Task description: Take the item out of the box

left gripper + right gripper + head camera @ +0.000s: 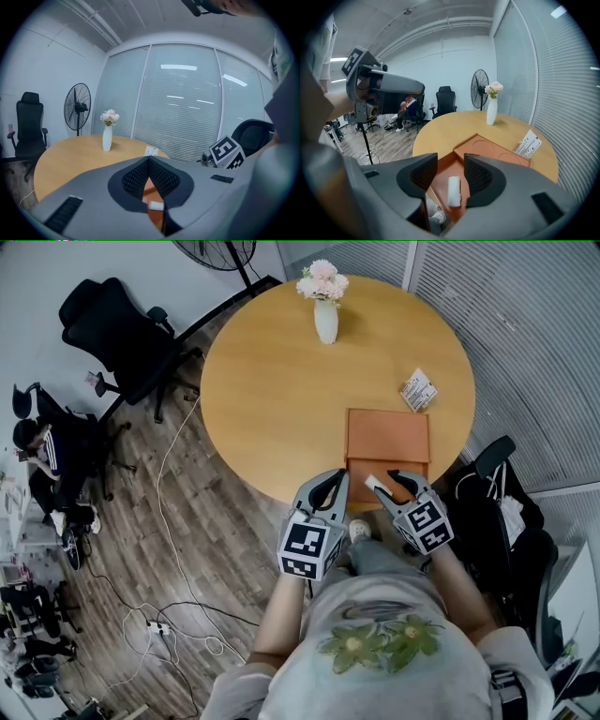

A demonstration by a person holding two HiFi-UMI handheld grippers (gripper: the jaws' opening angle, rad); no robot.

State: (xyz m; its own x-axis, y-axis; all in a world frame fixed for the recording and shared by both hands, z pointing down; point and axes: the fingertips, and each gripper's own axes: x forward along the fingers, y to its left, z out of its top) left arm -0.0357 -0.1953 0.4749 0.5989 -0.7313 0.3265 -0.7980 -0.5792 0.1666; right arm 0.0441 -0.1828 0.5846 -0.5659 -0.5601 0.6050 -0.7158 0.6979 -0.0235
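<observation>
An orange box point(388, 434) lies open at the near right edge of the round wooden table point(272, 399), its lid folded back flat. A small white roll point(374, 483) rests in the box's near tray. My right gripper point(398, 482) hovers just above that tray, open; in the right gripper view the white roll point(453, 191) lies below the gap of this gripper point(452, 171), untouched. My left gripper point(330, 486) hangs at the table edge left of the box. In its own view the left gripper's point(149, 164) tips meet, with the roll point(156, 205) seen beyond them.
A white vase of pink flowers point(325, 320) stands at the table's far side. A small printed packet point(418, 390) lies behind the box. Black office chairs point(122, 334) stand left and right of the table, cables trail over the wooden floor, and a seated person point(37, 451) is far left.
</observation>
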